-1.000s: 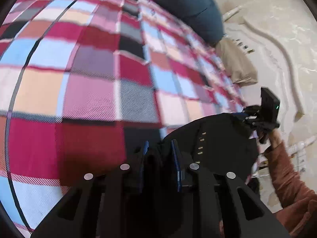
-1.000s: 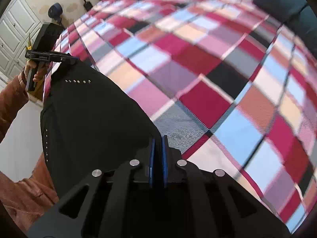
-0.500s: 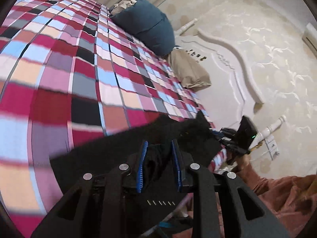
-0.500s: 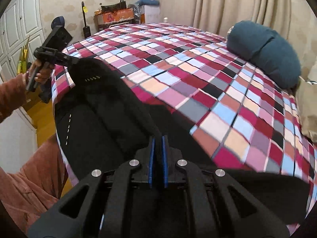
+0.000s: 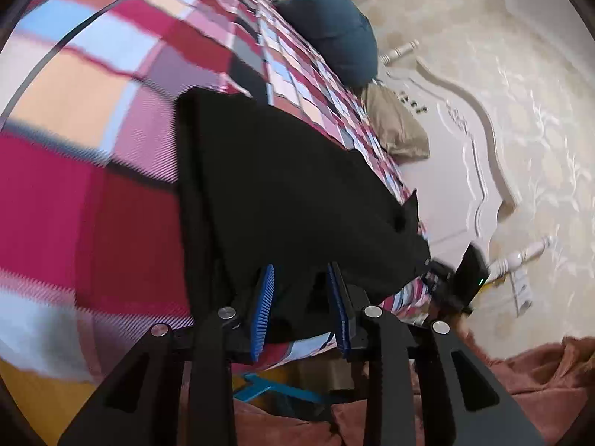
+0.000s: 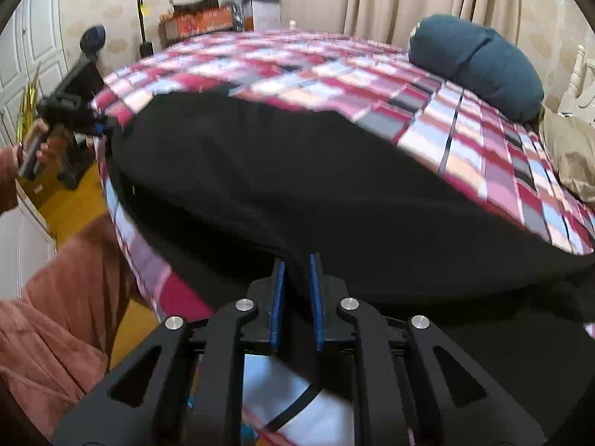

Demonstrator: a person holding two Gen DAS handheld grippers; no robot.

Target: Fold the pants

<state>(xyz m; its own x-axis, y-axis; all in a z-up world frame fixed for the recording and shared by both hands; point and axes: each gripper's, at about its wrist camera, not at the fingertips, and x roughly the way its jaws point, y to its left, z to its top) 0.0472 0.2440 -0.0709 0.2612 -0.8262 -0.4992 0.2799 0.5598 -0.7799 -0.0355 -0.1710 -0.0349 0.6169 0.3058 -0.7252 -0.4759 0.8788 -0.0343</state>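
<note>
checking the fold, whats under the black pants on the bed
The pants lie spread over the checked bedspread, which shows all around them. Both grippers, left and right, hold the near edge. Whatever lies beneath the cloth's middle is covered.

A bed dressed in a checked cover of red, pink, pale blue and peach squares (image 6: 334, 63) fills the middle of the right wrist frame. Lying across its near edge, lower centre, a broad black fabric garment, the pants (image 6: 297, 189), spread flat and draping over the side. Upper right, a dark teal bolster cushion (image 6: 479, 63) rests on the cover, and just beside it, at the right edge, a beige pillow (image 6: 569, 156).
</note>
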